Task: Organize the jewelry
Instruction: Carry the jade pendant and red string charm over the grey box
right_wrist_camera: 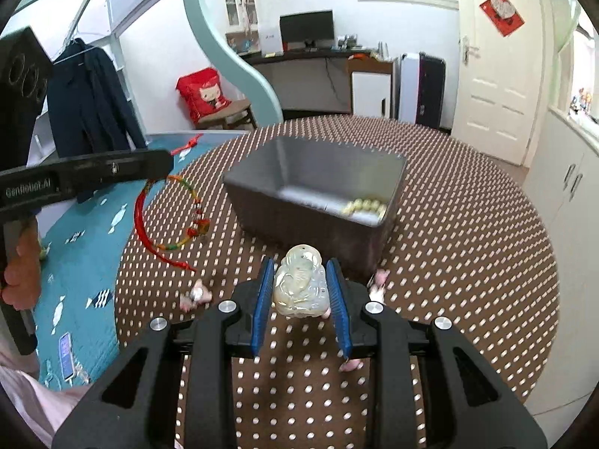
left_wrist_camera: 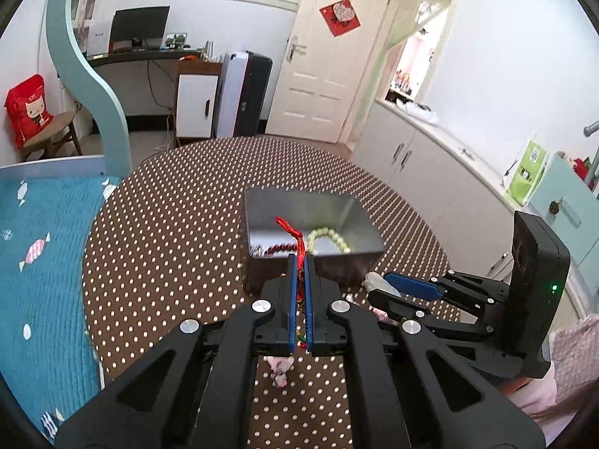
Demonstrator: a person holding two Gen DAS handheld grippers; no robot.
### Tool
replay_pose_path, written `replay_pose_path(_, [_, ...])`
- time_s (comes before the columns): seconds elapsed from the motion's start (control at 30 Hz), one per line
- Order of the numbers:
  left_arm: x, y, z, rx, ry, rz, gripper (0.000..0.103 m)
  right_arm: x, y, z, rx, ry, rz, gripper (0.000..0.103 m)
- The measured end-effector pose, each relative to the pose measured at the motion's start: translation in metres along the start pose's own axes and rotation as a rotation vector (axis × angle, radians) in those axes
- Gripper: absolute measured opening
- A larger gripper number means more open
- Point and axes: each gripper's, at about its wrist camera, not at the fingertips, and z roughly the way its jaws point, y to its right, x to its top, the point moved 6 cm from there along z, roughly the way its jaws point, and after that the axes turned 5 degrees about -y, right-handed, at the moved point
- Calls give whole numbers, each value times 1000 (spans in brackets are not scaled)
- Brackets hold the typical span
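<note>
Left hand-held gripper (left_wrist_camera: pixel 299 262): closed upon a red braided cord (right_wrist_camera: pixel 149 220), which is held above the bench (left_wrist_camera: pixel 168 243) beside the metal tin (left_wrist_camera: pixel 352 220). Right hand-held gripper (right_wrist_camera: pixel 301 273): part-closed around a pale jade pendant (right_wrist_camera: pixel 299 284), held just before the tin's near wall. Cream bead bracelet (left_wrist_camera: pixel 329 239): lodged inside the tin.

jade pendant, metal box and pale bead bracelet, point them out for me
jade pendant (right_wrist_camera: pixel 299 284): right wrist view, middle of its carved face
metal box (right_wrist_camera: pixel 299 209): right wrist view, near outer wall
pale bead bracelet (left_wrist_camera: pixel 329 237): left wrist view, top of the loop
</note>
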Motion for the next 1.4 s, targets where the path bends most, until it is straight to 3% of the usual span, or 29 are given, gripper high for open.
replay_pose_path(0.3, [32, 11, 2, -32, 49, 39, 3, 34, 1, -5, -26, 50, -24, 27])
replay_pose_path(0.67, [70, 15, 27, -59, 76, 45, 3, 47, 19, 22, -55, 4, -7, 27])
replay_pose_path(1.3, [55, -14, 120, -38, -101, -24, 4, 48, 22, 60, -109, -134, -19, 28])
replay_pose_path(1.4, [54, -14, 126, -33, -106, -16, 10, 52, 25, 63, -113, -137, -18, 26])
